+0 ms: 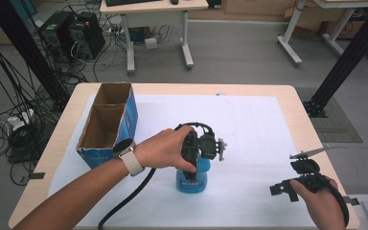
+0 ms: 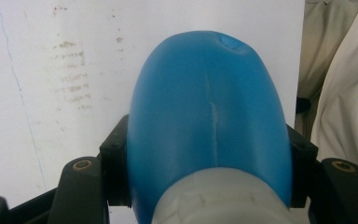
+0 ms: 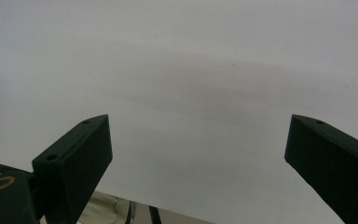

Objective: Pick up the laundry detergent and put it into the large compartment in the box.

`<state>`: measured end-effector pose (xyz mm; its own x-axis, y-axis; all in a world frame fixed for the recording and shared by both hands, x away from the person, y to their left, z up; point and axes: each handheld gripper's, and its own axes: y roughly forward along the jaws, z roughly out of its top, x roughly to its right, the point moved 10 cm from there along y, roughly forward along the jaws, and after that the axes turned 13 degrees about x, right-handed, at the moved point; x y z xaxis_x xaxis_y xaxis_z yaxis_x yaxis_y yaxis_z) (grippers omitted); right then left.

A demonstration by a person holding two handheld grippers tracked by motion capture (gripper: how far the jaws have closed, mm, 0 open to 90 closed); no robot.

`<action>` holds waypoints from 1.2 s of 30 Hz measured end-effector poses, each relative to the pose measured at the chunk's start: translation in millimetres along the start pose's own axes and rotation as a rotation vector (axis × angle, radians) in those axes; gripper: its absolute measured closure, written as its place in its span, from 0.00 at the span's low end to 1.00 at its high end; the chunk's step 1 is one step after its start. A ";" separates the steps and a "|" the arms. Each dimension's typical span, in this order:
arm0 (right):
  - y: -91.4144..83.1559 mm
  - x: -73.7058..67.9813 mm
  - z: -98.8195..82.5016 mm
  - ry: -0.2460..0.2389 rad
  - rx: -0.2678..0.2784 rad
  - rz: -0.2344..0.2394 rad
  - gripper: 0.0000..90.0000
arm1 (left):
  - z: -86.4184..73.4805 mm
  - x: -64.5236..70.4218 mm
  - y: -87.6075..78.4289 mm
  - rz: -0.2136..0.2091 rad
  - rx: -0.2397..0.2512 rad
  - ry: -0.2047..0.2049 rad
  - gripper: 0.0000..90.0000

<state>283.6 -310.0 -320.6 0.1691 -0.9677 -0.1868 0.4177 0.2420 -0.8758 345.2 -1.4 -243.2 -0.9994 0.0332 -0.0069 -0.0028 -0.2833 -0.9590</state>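
Right gripper (image 1: 281,188): black plastic with a grey three-cornered plate on top, in a hand at the lower right of the high view; in its own view two blocky matte jaws stand wide apart over bare white sheet, with nothing between them. Left gripper (image 1: 191,171): black, cable trailing to the bottom edge, held from above by a hand wearing a pale-strapped wristwatch (image 1: 127,155), lower centre of the frame; its jaws are clamped on either flank of the blue bottle (image 1: 190,178). Blue bottle: smooth, glossy translucent plastic, rounded and dome-like, with a faint moulding seam down its middle, a shallow dimple at the far end and a ribbed whitish cap (image 2: 221,198) nearest the camera; it sits on the sheet at lower centre. White sheet (image 1: 249,124): matte paper, faintly smudged, covering most of the tabletop (image 1: 306,120), which is pale wood with rounded corners. Cardboard box (image 1: 109,122): oblong, open-topped, two compartments, blue printed outside and raw brown inside, at the left of centre, well apart from the bottle.
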 end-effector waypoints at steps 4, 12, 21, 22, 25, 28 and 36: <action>0.2 2.1 -0.2 -0.001 -0.001 0.000 0.08 | 3.9 5.1 -10.3 0.004 -0.006 -0.039 0.42; 0.6 1.5 1.8 -0.008 0.002 0.002 0.08 | 12.5 18.2 -49.7 0.030 -0.029 -0.164 0.42; 3.3 -3.7 6.2 -0.031 -0.003 0.006 0.08 | 1.5 12.3 -103.1 0.064 0.023 -0.385 0.42; 3.6 -4.2 6.9 -0.032 -0.007 0.005 0.08 | 1.5 12.3 -103.1 0.064 0.023 -0.385 0.42; 5.0 -6.0 8.7 -0.037 -0.012 0.010 0.08 | -7.6 8.6 -127.5 0.085 0.060 -0.456 0.42; 5.7 -7.4 10.1 -0.043 -0.011 0.011 0.08 | -20.4 4.1 -163.2 0.127 0.097 -0.529 0.42; 8.3 -8.9 15.0 -0.057 -0.002 0.019 0.08 | -52.2 -7.2 -219.5 0.238 0.092 -0.742 0.42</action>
<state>299.0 -298.4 -319.5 0.2273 -0.9575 -0.1774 0.4119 0.2596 -0.8735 354.8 110.7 -47.5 -0.7345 -0.6784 0.0129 0.2438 -0.2817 -0.9280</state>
